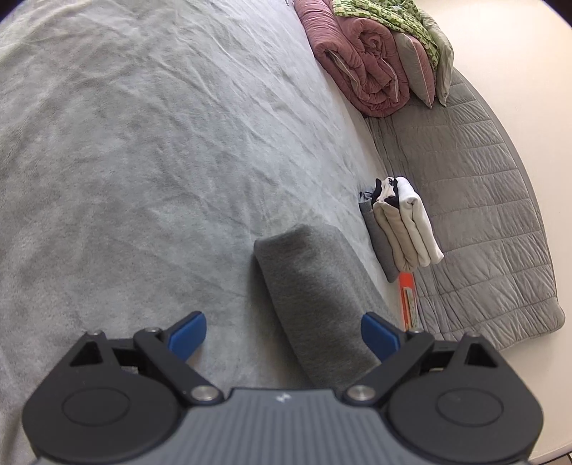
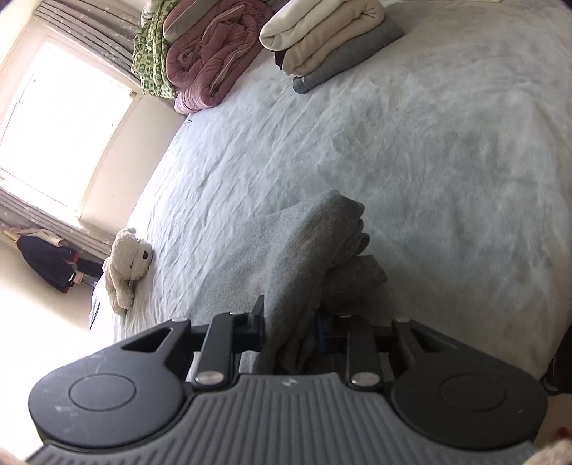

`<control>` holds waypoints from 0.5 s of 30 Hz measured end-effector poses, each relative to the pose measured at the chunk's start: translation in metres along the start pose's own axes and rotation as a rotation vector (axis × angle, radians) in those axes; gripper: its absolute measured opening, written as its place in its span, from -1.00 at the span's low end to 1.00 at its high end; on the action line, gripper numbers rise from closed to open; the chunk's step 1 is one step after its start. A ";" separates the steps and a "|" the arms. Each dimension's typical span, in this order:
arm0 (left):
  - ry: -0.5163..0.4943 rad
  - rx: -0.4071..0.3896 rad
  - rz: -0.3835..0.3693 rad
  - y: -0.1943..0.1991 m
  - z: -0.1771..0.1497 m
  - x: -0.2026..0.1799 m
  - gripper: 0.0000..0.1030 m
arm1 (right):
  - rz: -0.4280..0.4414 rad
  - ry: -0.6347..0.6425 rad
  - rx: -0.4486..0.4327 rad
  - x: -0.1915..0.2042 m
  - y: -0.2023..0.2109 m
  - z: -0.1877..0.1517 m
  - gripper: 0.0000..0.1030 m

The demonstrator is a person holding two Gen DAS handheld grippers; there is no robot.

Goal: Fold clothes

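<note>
A folded grey garment lies on the pale grey bedspread just ahead of my left gripper. That gripper is open, its blue pads on either side of the cloth's near end without pinching it. In the right wrist view the same grey garment is bunched and layered, and my right gripper is shut on its near edge, the cloth running down between the fingers. A stack of folded clothes, grey, beige and white, stands further along the bed, also seen as the stack at the top of the right wrist view.
A rolled pink duvet with a green patterned cloth on it lies at the bed's far end. A quilted grey mat and an orange item lie beside the stack. A plush bear sits at the bed edge near a window.
</note>
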State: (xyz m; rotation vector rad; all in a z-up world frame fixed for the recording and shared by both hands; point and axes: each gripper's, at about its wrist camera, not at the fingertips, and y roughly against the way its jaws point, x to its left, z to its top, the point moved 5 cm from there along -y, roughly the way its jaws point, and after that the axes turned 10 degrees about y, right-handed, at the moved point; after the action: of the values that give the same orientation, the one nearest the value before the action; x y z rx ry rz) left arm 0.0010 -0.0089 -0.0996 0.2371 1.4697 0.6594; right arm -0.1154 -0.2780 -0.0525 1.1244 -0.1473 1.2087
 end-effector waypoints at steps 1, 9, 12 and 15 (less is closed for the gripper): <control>-0.007 0.002 -0.004 -0.001 -0.001 -0.001 0.83 | 0.011 -0.005 0.012 -0.005 -0.001 0.002 -0.45; -0.019 0.017 -0.053 -0.012 -0.003 -0.009 0.81 | 0.101 -0.048 0.105 -0.044 -0.011 0.017 -0.27; -0.020 0.016 -0.055 -0.010 -0.002 -0.009 0.81 | 0.135 -0.064 0.140 -0.059 -0.014 0.023 0.20; -0.021 0.008 -0.055 -0.008 0.000 -0.010 0.81 | 0.169 -0.080 0.174 -0.073 -0.018 0.029 0.36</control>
State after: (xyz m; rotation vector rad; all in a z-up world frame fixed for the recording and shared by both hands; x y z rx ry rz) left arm 0.0038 -0.0206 -0.0953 0.2085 1.4537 0.6044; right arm -0.1186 -0.3466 -0.0947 1.3345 -0.2041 1.3464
